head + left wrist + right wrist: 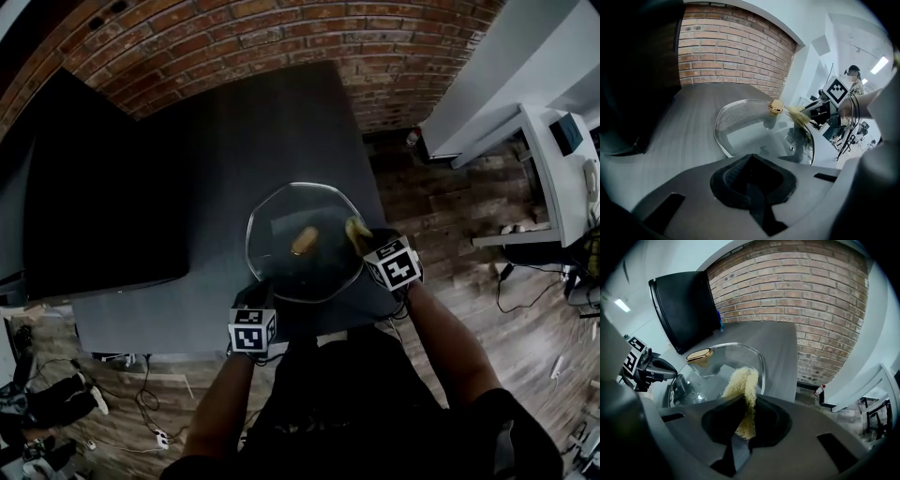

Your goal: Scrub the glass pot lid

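Fibrous yellow scrubber [743,380] touches round glass lid [291,211].

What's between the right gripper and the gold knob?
A yellow scrubber, held by the right gripper over the glass lid; the right gripper view shows it.

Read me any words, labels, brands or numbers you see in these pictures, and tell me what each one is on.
No readable text anywhere.
The left marker cube, on the left hand-held gripper: black-and-white square pattern, no letters.
The right marker cube, on the right hand-held gripper: pattern only.
The small bottle on the floor: any label too small to read.
The glass pot lid and scrubber: no print.
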A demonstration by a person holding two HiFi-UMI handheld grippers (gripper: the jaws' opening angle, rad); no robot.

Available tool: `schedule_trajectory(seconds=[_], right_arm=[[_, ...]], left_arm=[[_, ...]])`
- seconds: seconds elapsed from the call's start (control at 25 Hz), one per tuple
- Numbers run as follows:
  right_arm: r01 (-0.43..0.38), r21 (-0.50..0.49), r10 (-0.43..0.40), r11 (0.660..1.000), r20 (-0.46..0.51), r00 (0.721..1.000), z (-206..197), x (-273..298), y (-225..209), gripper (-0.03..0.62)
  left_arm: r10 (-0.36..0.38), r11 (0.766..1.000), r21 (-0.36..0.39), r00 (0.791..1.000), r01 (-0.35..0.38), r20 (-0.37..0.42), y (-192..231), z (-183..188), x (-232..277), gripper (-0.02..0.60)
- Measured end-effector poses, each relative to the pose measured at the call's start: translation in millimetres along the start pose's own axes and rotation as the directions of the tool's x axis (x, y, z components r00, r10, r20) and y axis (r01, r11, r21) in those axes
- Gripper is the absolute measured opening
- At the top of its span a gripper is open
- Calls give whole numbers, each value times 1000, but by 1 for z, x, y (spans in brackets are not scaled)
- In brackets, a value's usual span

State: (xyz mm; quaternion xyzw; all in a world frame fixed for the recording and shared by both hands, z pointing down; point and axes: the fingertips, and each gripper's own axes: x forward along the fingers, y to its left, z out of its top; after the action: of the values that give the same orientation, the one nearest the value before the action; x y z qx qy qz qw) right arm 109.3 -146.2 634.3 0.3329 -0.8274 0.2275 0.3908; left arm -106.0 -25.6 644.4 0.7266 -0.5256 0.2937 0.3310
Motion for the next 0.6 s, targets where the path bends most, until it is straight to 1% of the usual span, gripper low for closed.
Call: schedule_trajectory(seconds=[0.28, 0.6], right_arm=[[12, 16, -12, 1000, 3, 1000, 2, 3, -16, 51], [25, 0, -25, 1000, 8, 1000, 1, 3, -17, 51]], left_arm=[[17, 999, -28, 1000, -18, -1, 0, 1, -2, 34], [28, 997, -67, 1000, -28, 2, -1, -1, -1, 34]])
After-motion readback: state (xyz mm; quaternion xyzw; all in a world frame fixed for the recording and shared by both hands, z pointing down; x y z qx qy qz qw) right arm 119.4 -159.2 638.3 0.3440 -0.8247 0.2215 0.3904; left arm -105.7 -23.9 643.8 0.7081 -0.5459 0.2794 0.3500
